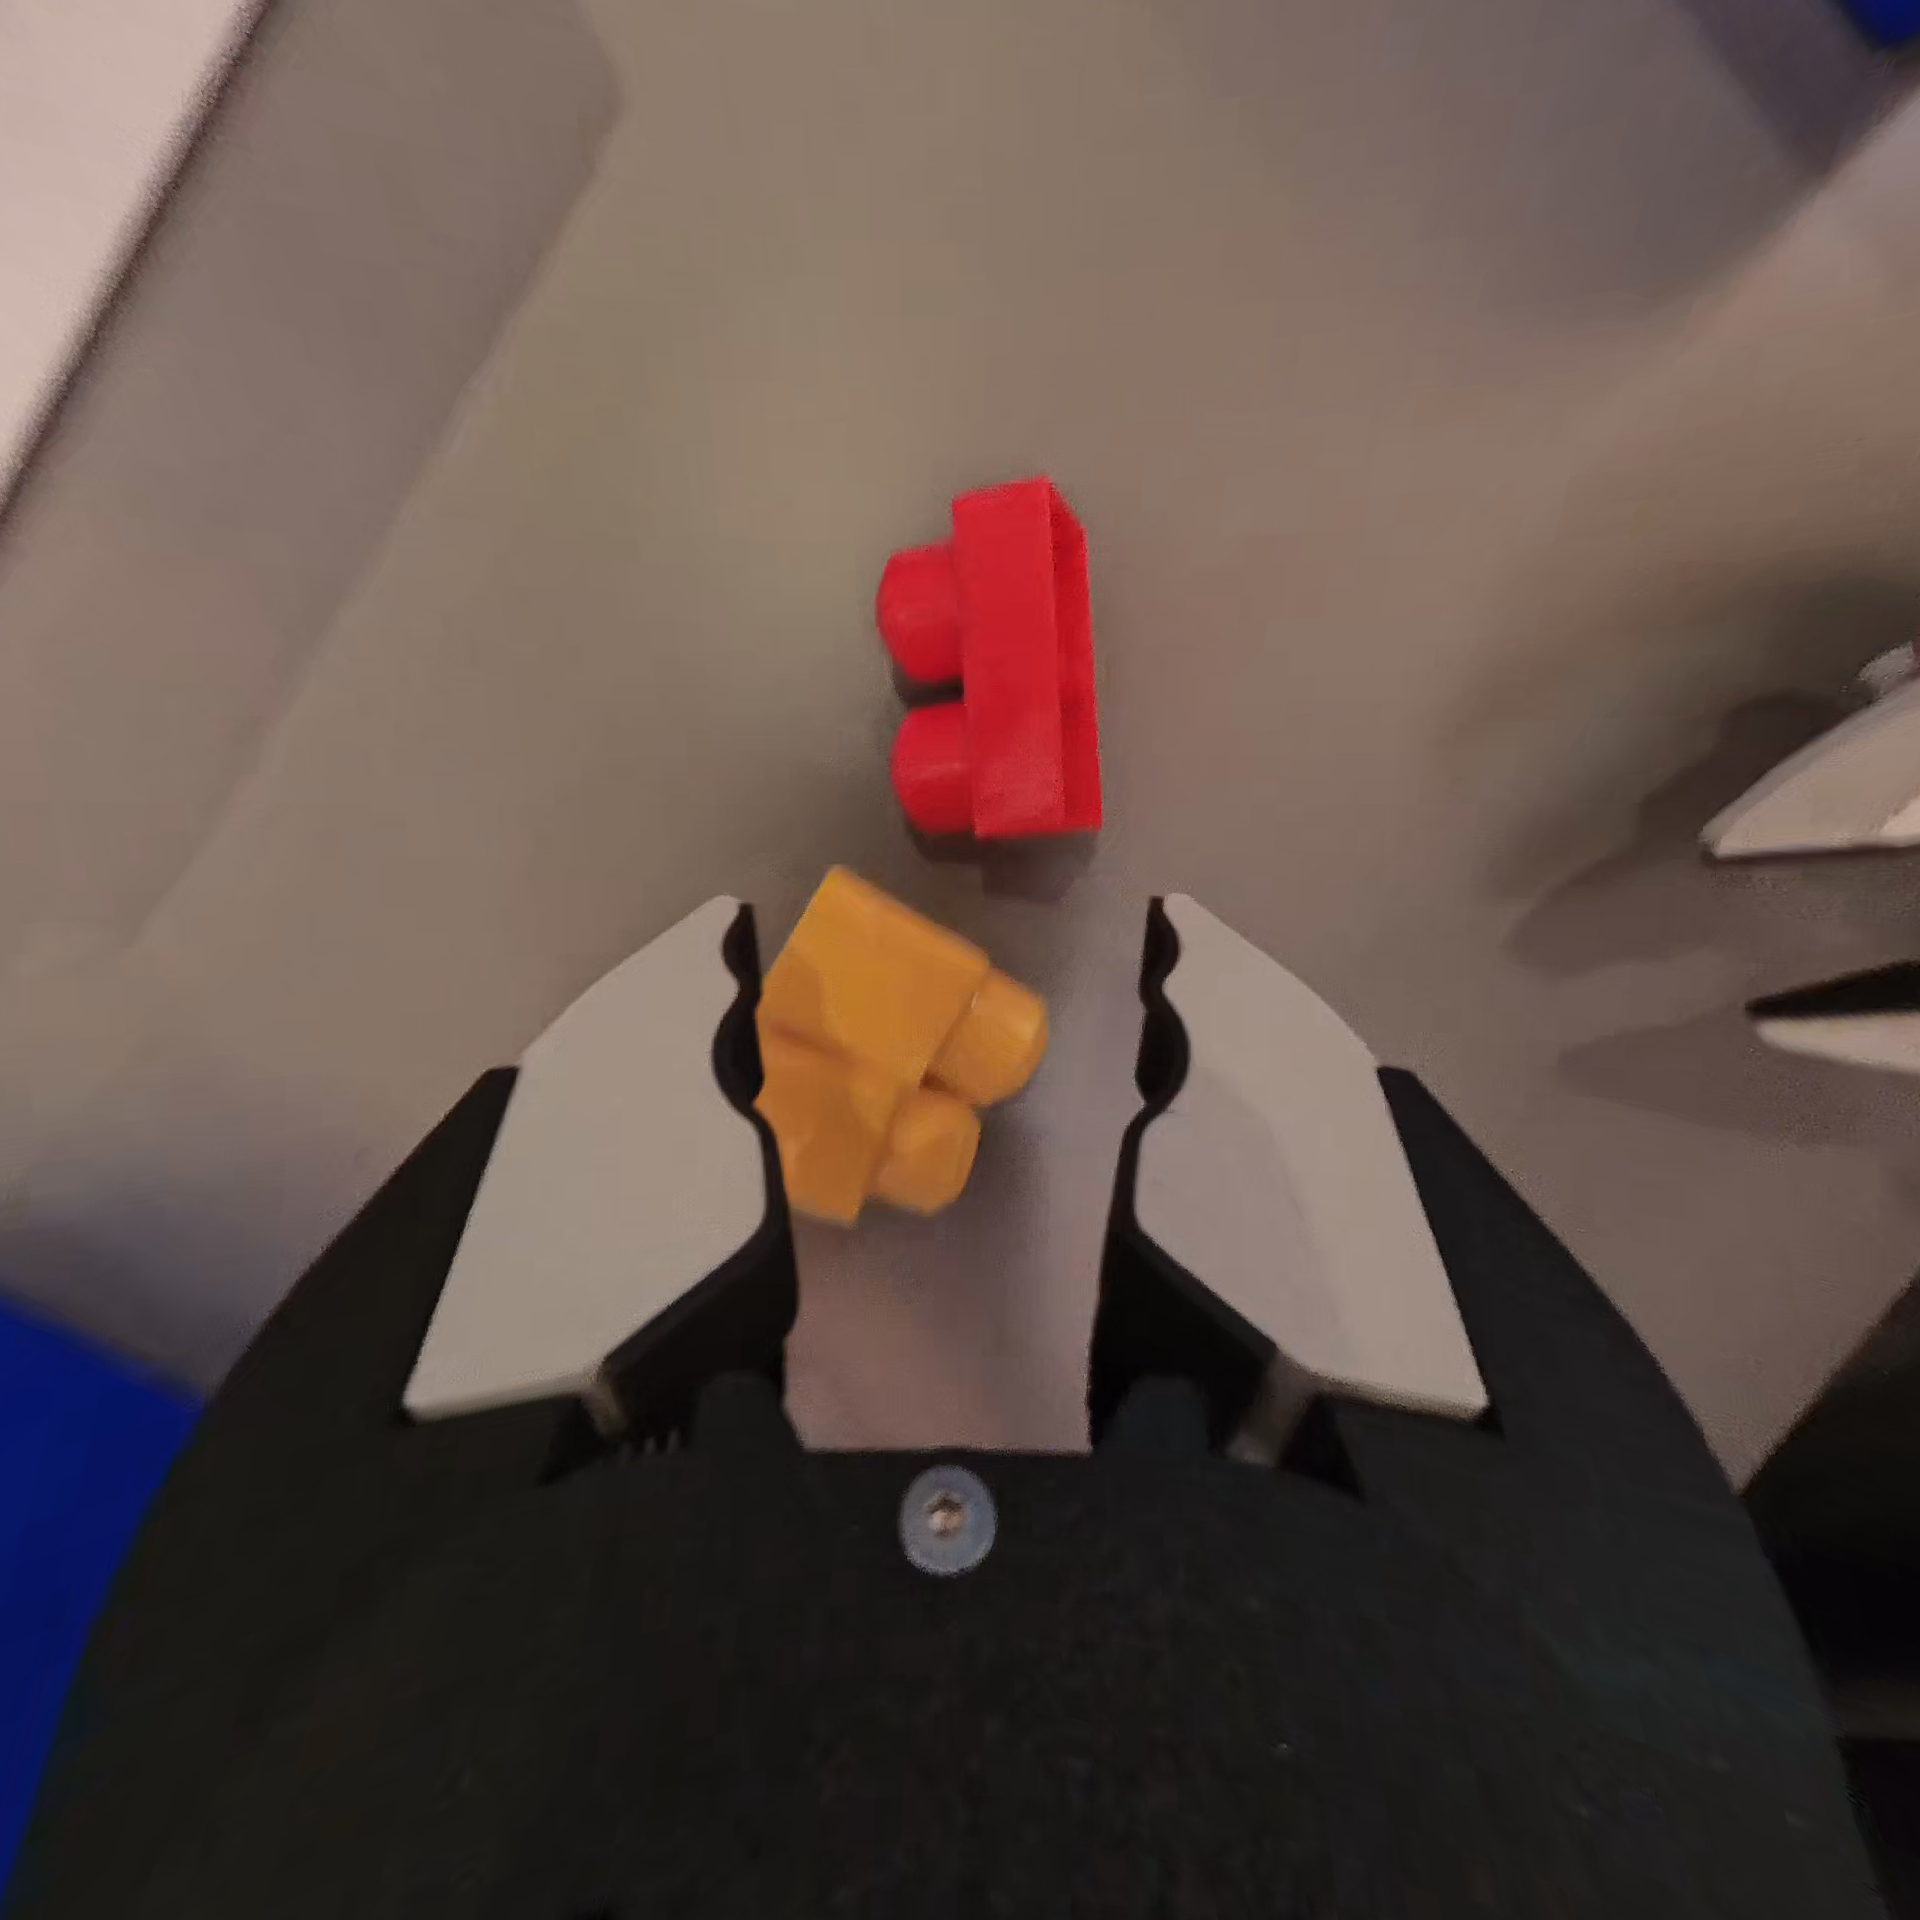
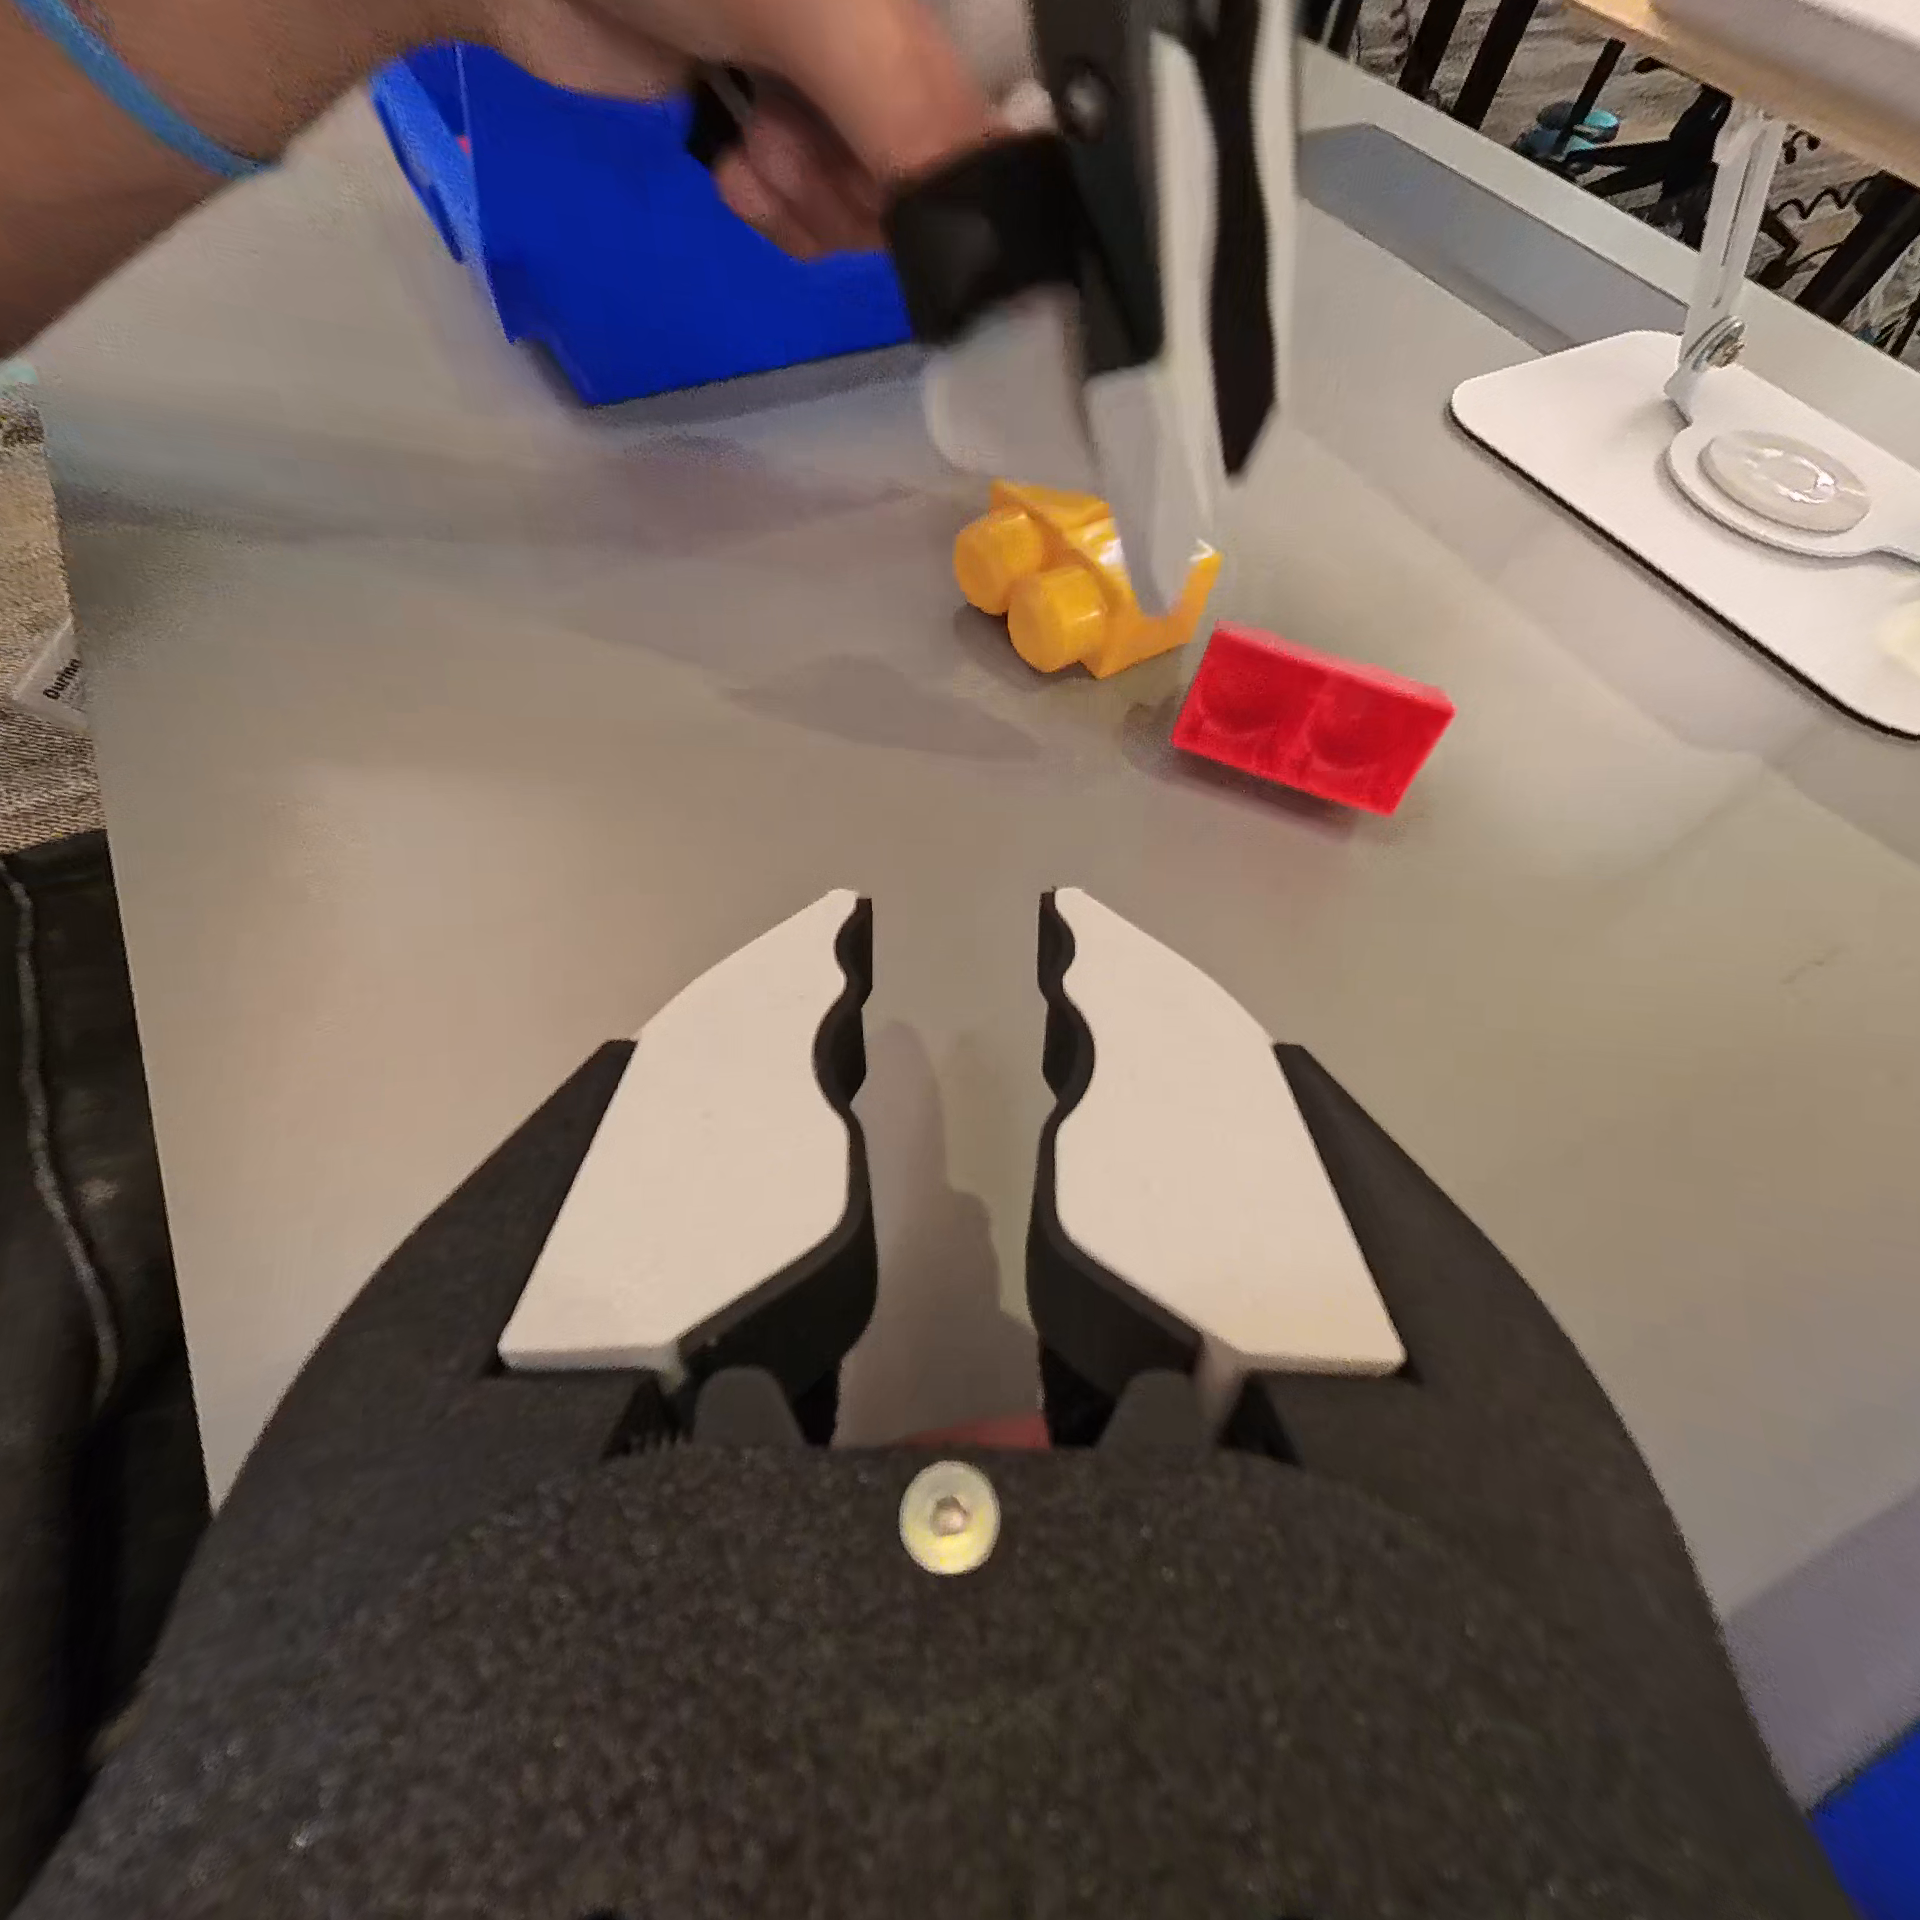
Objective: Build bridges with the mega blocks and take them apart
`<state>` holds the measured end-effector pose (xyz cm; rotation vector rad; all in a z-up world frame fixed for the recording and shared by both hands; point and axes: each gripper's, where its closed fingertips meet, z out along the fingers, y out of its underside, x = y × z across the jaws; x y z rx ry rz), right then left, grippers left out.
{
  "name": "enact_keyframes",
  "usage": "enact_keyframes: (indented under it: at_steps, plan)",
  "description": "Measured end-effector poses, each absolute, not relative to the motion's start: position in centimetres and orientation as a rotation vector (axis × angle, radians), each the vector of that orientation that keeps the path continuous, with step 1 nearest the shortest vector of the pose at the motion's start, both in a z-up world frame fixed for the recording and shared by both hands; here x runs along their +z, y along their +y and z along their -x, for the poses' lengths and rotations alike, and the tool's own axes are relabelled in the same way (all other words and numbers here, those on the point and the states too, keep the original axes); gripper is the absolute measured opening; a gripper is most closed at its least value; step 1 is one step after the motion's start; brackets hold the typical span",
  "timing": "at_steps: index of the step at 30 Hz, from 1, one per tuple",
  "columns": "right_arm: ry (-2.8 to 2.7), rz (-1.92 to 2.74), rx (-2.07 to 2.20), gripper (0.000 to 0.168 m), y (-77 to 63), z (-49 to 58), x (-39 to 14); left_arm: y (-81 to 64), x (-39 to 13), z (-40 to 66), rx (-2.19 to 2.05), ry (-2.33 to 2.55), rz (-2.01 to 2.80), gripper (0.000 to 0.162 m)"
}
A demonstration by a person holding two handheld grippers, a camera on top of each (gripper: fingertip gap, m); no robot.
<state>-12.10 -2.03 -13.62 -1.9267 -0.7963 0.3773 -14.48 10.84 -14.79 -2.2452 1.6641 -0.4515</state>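
Left gripper (image 1: 948, 914): jaws spread wide and released, pointing down at the grey surface (image 1: 1247, 364); nothing is clamped between them.
Yellow block (image 1: 883, 1070): lies on its side inside the left jaws' gap, pressed against or just beside the inner edge of the left-hand finger, clear of the right-hand one. Its two studs point toward the right-hand finger. In the right wrist view the same block (image 2: 1049, 592) sits with one fingertip of the left gripper (image 2: 1184, 488) coming down onto its body.
Red block (image 1: 997, 665): on its side just beyond the left jaws' tips, a small gap from the yellow block, studs pointing to the left. In the right wrist view (image 2: 1311, 717) its hollow underside faces the camera, and it lies well ahead of the right jaws, off to their right.
Right gripper (image 2: 954, 904): jaws parted with a narrow gap and empty, hovering over bare surface; both blocks are ahead of its tips. Its fingertips show at the right edge of the left wrist view (image 1: 1829, 904).
Hand (image 2: 727, 114): holds the left gripper from above, far ahead of the right jaws; blurred.
Blue bin (image 2: 644, 260): on the surface beyond the yellow block, ahead and left of the right jaws.
White stand base (image 2: 1621, 488): far right ahead of the right jaws, beyond the red block.
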Motion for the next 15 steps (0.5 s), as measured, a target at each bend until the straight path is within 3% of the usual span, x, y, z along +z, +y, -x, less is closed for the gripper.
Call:
enact_keyframes:
  at_steps: [5,11,15]
  plan:
    - [-0.793,1.931,0.329,0.03,-1.8,11.8,-13.6,10.3,-12.8,20.9,-0.295,1.355,2.163,0.093]
    - [-0.775,1.969,0.345,0.03,-1.5,11.9,-14.7,5.6,-16.8,23.5,-0.409,1.218,2.186,0.088]
    - [-0.712,2.008,0.355,0.033,-1.1,11.4,-15.1,4.0,-16.2,23.1,-0.564,1.169,2.137,0.086]
